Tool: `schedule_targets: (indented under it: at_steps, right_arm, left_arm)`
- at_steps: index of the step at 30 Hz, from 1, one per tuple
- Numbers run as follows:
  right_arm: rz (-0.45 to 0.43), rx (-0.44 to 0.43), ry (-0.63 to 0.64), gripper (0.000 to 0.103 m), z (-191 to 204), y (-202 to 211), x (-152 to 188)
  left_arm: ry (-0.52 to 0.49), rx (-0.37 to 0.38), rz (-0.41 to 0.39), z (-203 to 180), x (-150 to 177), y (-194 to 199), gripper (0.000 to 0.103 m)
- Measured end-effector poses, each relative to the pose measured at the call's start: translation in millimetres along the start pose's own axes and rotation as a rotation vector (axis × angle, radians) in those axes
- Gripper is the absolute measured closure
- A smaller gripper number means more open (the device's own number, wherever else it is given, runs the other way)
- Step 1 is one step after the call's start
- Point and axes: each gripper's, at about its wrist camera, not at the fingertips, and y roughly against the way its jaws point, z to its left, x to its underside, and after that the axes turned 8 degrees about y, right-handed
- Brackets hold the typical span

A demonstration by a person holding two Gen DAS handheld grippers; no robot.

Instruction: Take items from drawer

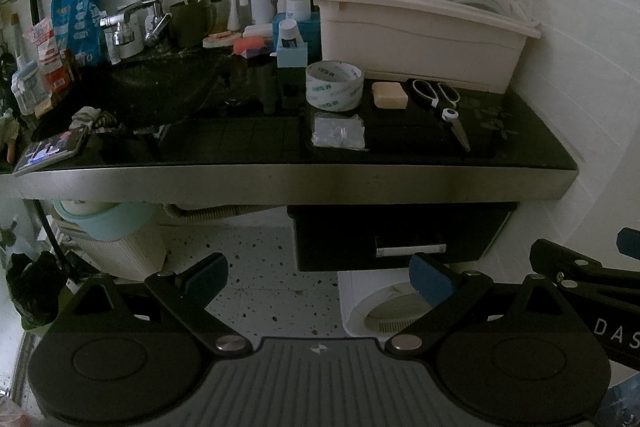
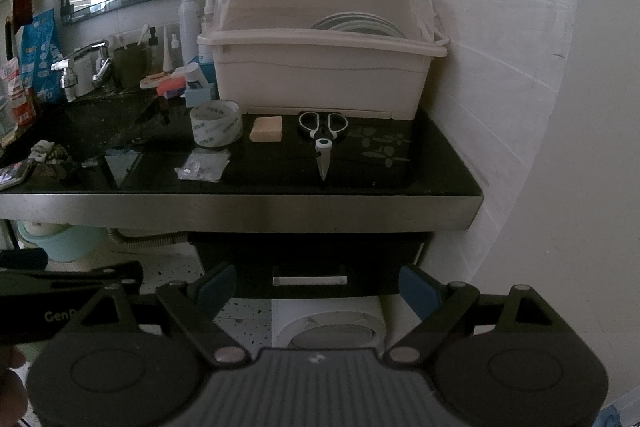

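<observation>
A black drawer (image 1: pixel 400 239) with a silver handle (image 1: pixel 411 249) hangs shut under the black countertop (image 1: pixel 248 143); it also shows in the right wrist view (image 2: pixel 308 263). On the counter lie a tape roll (image 1: pixel 334 85), a soap bar (image 1: pixel 389 95), scissors (image 1: pixel 440 103) and a clear plastic bag (image 1: pixel 339 131). My left gripper (image 1: pixel 318 277) is open and empty, in front of the drawer and below counter level. My right gripper (image 2: pixel 316 289) is open and empty, facing the drawer handle (image 2: pixel 310 280).
A beige dish rack (image 1: pixel 416 27) with plates stands at the back right of the counter. A tap (image 1: pixel 132 19), bottles and toiletries crowd the back left. A phone (image 1: pixel 50 151) lies at the left edge. Bins (image 1: pixel 120 243) and a white appliance (image 1: pixel 384 307) stand on the floor below.
</observation>
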Motion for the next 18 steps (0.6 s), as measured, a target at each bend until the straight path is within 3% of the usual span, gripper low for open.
schedule_targets:
  at_steps: [18]
  right_arm:
    - [-0.021, 0.009, -0.003, 0.014, -3, -8, 10]
  left_arm:
    - [0.014, 0.021, 0.032, 5, 3, -9, 0.004]
